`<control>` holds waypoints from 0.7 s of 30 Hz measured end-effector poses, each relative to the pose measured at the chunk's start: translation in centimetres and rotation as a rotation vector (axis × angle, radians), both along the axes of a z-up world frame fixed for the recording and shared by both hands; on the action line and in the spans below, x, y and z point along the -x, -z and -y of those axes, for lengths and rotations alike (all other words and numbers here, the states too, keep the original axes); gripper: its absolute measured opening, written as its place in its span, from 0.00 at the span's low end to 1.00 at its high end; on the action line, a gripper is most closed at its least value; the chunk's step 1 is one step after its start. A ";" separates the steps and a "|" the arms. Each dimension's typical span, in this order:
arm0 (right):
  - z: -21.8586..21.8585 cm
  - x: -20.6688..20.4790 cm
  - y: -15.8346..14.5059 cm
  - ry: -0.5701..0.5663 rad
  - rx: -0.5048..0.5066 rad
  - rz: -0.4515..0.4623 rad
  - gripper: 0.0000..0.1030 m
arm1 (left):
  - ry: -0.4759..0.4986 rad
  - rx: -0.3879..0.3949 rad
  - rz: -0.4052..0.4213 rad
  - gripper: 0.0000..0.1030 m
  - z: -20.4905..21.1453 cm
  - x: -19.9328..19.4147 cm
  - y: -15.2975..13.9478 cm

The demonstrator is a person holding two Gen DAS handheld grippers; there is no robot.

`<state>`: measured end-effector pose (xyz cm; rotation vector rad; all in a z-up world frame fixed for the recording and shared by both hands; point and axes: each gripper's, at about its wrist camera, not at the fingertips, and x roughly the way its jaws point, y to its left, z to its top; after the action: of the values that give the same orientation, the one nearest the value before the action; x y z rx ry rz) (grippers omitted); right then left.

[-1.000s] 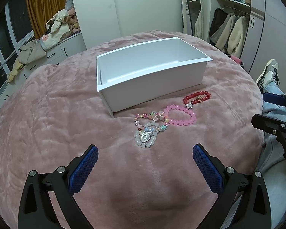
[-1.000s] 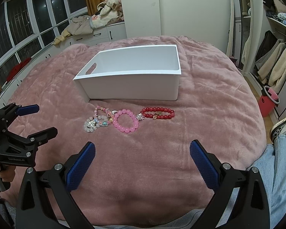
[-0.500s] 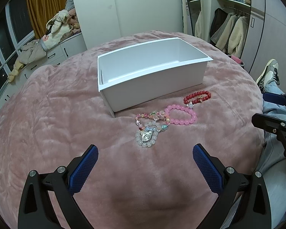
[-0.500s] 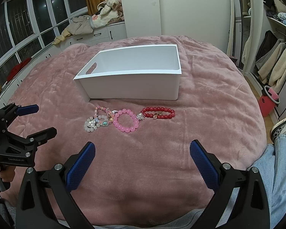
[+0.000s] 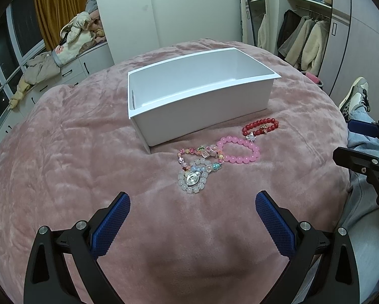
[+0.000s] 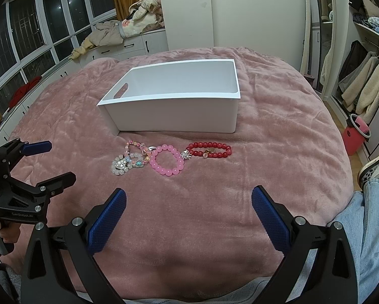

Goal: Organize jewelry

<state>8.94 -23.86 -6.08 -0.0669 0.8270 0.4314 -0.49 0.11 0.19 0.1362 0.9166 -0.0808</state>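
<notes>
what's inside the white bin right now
Nothing shows inside the white bin: only bare white walls, with a handle slot at one end. Its floor is hidden by the near wall. The bracelets all lie outside on the pink blanket.

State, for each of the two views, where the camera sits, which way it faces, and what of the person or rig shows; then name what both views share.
Left wrist: on the left gripper, facing the open white plastic bin; right gripper at right.
Right wrist: on the right gripper, facing the bin; left gripper, hand, denim leg visible.
Shared: bin, pink bead bracelet, red bead bracelet, pink fleece blanket.
</notes>
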 end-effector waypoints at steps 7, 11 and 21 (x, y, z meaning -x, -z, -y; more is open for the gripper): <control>0.0 0.0 0.0 -0.001 0.000 -0.001 0.95 | 0.000 0.001 0.000 0.98 0.0 0.0 0.0; 0.0 0.0 0.0 -0.001 0.001 -0.001 0.95 | 0.001 -0.001 -0.002 0.98 0.1 0.1 0.2; -0.2 0.0 0.1 -0.002 0.004 -0.005 0.95 | 0.006 -0.005 -0.005 0.98 0.5 0.1 0.6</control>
<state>8.90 -23.66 -6.17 -0.0705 0.8331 0.4317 -0.60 -0.39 -0.37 0.1440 0.9218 -0.0846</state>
